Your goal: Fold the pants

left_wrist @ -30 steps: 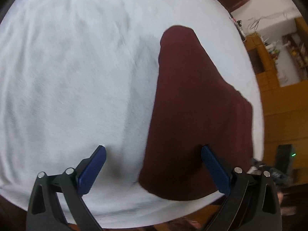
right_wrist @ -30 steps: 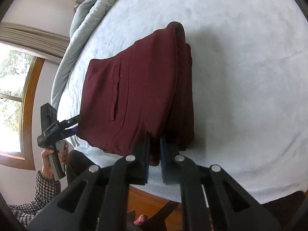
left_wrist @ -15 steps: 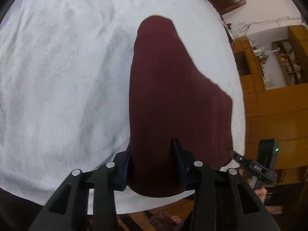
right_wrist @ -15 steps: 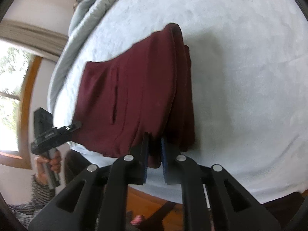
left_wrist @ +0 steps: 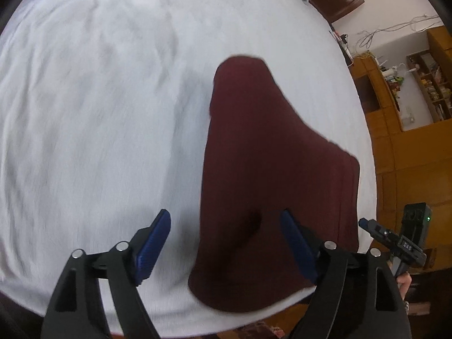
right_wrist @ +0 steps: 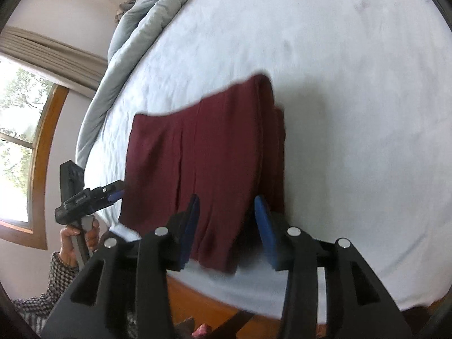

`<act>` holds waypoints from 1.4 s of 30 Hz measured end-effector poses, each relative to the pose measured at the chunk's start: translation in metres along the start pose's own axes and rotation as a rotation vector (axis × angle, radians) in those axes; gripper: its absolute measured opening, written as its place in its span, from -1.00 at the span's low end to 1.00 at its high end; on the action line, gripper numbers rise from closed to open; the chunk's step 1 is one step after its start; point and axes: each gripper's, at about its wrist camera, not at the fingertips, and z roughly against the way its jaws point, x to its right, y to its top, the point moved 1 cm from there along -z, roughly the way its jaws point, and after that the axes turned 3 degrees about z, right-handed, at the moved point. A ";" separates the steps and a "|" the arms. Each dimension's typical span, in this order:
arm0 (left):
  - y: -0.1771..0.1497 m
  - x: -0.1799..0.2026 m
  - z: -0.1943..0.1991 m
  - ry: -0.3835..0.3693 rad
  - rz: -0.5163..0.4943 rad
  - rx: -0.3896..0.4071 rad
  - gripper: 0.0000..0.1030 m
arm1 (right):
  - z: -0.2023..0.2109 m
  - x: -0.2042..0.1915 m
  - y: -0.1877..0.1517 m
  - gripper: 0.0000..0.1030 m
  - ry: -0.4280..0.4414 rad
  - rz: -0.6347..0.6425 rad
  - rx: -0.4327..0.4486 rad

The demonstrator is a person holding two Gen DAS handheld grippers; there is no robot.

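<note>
The dark red pants (left_wrist: 271,175) lie folded into a compact stack on the white bed (left_wrist: 84,113), near its front edge. In the right wrist view the pants (right_wrist: 214,152) show a pocket slit and layered edges on the right. My left gripper (left_wrist: 226,240) is open over the near left corner of the pants, holding nothing. My right gripper (right_wrist: 226,226) is open over the near edge of the pants, holding nothing. The right gripper also shows in the left wrist view (left_wrist: 395,240), and the left gripper in the right wrist view (right_wrist: 93,195).
A grey duvet (right_wrist: 141,14) is bunched at the far end of the bed. A window (right_wrist: 19,130) with a wooden frame stands to the left. Wooden cabinets and shelves (left_wrist: 409,113) stand to the right. The bed's wooden frame (right_wrist: 212,308) runs below the front edge.
Both grippers opened and let go of the pants' near edge. The pants now lie flat on the bed. Both grippers drew back slightly.
</note>
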 end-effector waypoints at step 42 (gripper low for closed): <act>0.020 0.049 -0.069 -0.095 -0.118 -0.146 0.76 | -0.055 0.056 -0.006 0.65 0.208 -0.149 -0.099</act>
